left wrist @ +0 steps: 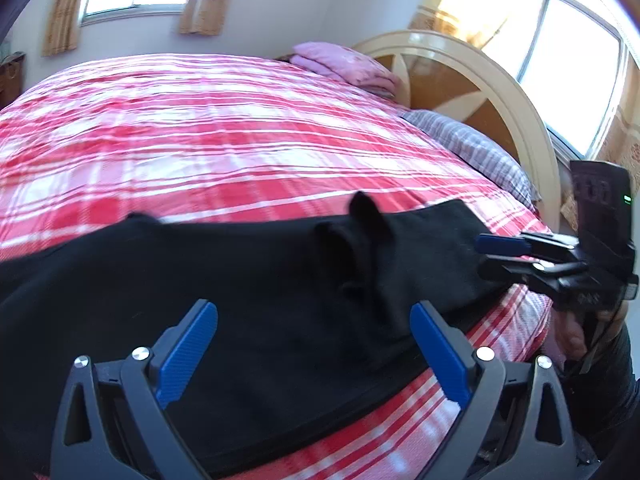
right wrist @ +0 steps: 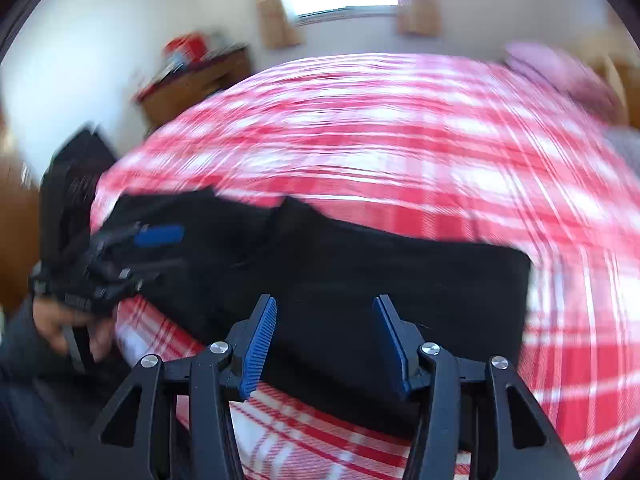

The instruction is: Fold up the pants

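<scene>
1. I see the black pants (left wrist: 248, 280) lying folded across the near edge of the red plaid bedspread (left wrist: 200, 140).
2. My left gripper (left wrist: 314, 344) is released, jaws spread above the cloth, gripping nothing.
3. My right gripper (right wrist: 324, 340) is likewise released, jaws parted over the pants, nothing pinched.
4. The right view is blurred.
</scene>
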The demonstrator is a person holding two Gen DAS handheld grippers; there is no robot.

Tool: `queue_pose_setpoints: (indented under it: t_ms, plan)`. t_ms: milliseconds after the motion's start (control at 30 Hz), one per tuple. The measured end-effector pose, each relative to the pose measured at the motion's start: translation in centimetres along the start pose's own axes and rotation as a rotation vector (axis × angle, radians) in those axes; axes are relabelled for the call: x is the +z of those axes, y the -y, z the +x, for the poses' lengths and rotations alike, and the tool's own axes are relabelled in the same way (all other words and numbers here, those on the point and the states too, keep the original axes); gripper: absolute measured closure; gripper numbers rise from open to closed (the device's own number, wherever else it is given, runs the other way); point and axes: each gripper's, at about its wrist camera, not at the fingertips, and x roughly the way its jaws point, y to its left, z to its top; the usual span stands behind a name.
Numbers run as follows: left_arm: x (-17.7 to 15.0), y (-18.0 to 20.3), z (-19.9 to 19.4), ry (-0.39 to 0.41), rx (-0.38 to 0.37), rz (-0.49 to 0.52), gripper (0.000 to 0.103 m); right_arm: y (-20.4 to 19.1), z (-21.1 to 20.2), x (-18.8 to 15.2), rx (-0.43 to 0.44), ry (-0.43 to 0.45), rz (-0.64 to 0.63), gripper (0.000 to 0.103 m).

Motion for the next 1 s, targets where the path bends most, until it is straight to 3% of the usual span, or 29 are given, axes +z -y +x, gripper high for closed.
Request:
queue_pose_setpoints:
  t_ms: [100, 367, 500, 633, 700, 767, 1000]
  plan:
    - [1.3, 1.9, 1.4, -0.004, 0.03, 0.057, 0.004, 0.9, 0.6, -0.3, 0.038, -0.008, 0.065, 0.051]
    - [6.6, 1.2, 2.5, 0.03, 0.055, 0.035, 0.004, -6.8, 3.6, -1.8, 0.018, -0.023, -0.212, 0.051]
    - [6.6, 0.5, 3.4, 0.006, 0.095, 0.031, 0.004, -9.3, 5.5, -2.0, -0.006, -0.028, -0.283, 0.051]
    - [5.5, 0.0, 4.7, -0.039, 0.149, 0.055, 0.004, -9.2, 6.5, -2.0, -0.033, -0.046, -0.265, 0.085]
    - [5.2, 0.0, 5.6, -0.058, 0.202, 0.095, 0.004, -8.8, 6.2, -2.0, -0.037, -0.04, -0.25, 0.093]
    - [5.2, -0.4, 6.2, -0.061, 0.255, 0.11, 0.004, -8.7, 5.7, -1.8, -0.027, -0.032, -0.237, 0.094]
    - [5.8, -2.3, 8.0, -0.078, 0.327, 0.09, 0.004, -10.2, 5.7, -2.3, 0.009, -0.033, -0.258, 0.095]
